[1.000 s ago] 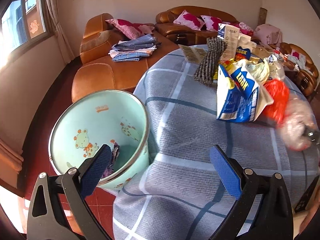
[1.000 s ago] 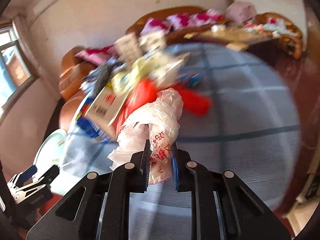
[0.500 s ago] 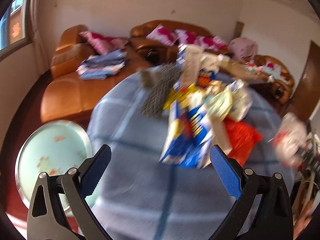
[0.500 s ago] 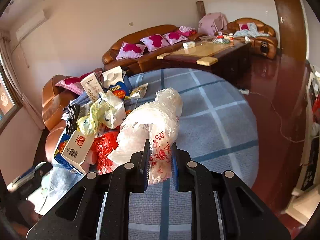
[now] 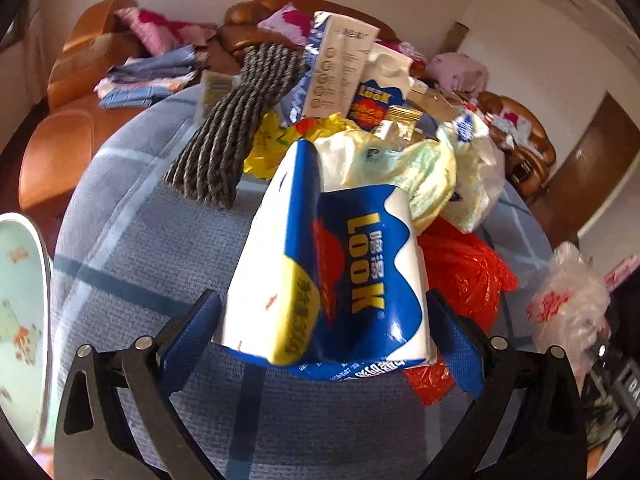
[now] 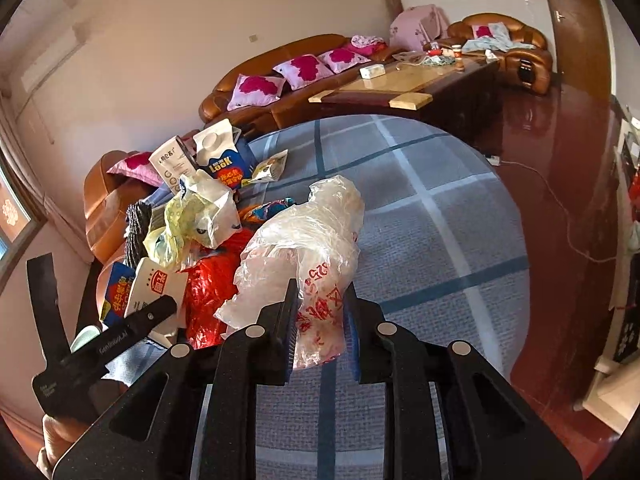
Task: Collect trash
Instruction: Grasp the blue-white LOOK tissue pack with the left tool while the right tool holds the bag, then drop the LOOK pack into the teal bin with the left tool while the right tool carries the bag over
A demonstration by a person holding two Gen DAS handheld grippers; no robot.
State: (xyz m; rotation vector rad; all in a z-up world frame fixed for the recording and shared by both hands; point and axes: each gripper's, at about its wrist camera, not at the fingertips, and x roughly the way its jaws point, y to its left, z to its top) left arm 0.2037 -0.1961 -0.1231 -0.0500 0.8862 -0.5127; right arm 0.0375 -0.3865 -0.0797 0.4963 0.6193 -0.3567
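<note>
A blue and white LOOK carton point(image 5: 340, 272) lies at the near edge of a trash pile on the round table's grey checked cloth point(image 5: 152, 264). My left gripper point(image 5: 322, 320) straddles it, with the jaws closing and one blue pad on each side of the carton. I cannot see either pad pressing on it. My right gripper point(image 6: 320, 320) is shut on a crumpled clear plastic bag with red print point(image 6: 304, 240), held above the cloth. That bag point(image 5: 568, 304) also shows at the right of the left wrist view. A mint green bin point(image 5: 20, 300) stands at the far left.
The pile holds a red plastic bag point(image 5: 460, 272), yellowish bags point(image 5: 400, 160), a grey knitted cloth point(image 5: 240, 120) and two upright cartons point(image 5: 340, 68). Brown leather sofas point(image 6: 280, 92) and a low wooden table point(image 6: 400, 84) stand behind. The cloth's right half point(image 6: 440, 208) is bare.
My left gripper swung right from over the bin to the pile, and the LOOK carton now sits between its fingers. The right gripper still holds the clear bag and has shifted a little.
</note>
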